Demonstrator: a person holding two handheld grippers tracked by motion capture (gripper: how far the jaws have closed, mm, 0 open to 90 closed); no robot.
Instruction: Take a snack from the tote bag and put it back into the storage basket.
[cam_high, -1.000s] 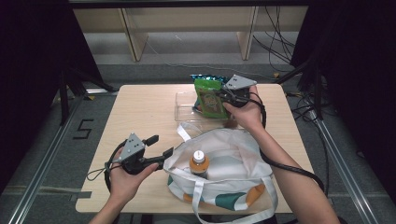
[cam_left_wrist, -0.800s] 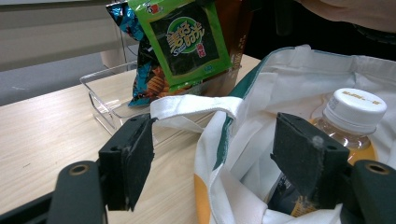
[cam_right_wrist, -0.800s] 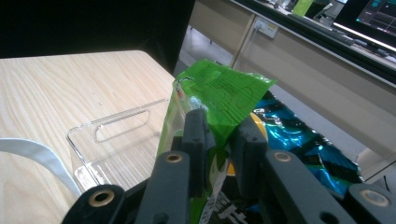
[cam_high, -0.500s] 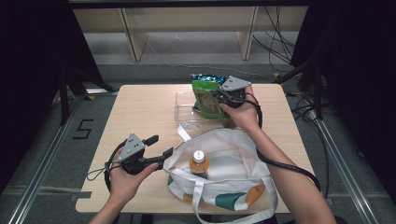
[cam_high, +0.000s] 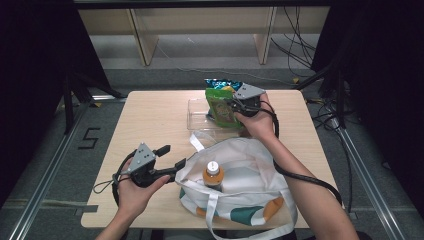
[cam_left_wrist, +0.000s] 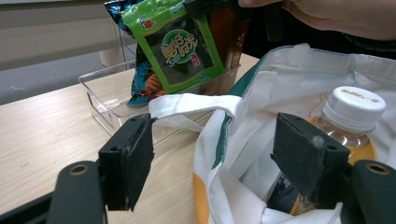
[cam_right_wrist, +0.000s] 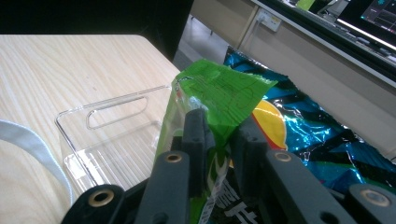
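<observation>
Fingers (cam_right_wrist: 219, 135) of right gripper (cam_right_wrist: 217, 140) pinch crinkly green snack bag (cam_right_wrist: 219, 93); clear plastic bin (cam_right_wrist: 112, 135) beside.

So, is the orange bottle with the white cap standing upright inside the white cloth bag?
Yes, upright: the orange bottle with the white cap points its cap upward in the open white cloth bag.

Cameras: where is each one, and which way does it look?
High view: above the near side of the table, looking forward and down; both forearms, left gripper, right gripper.
Left gripper view: on the left gripper, looking along its open jaws at the bag rim and bottle; the other hand shows at top.
Right gripper view: on the right gripper, jaws shut on the green packet, clear tray behind.
All three share the green packet.
</observation>
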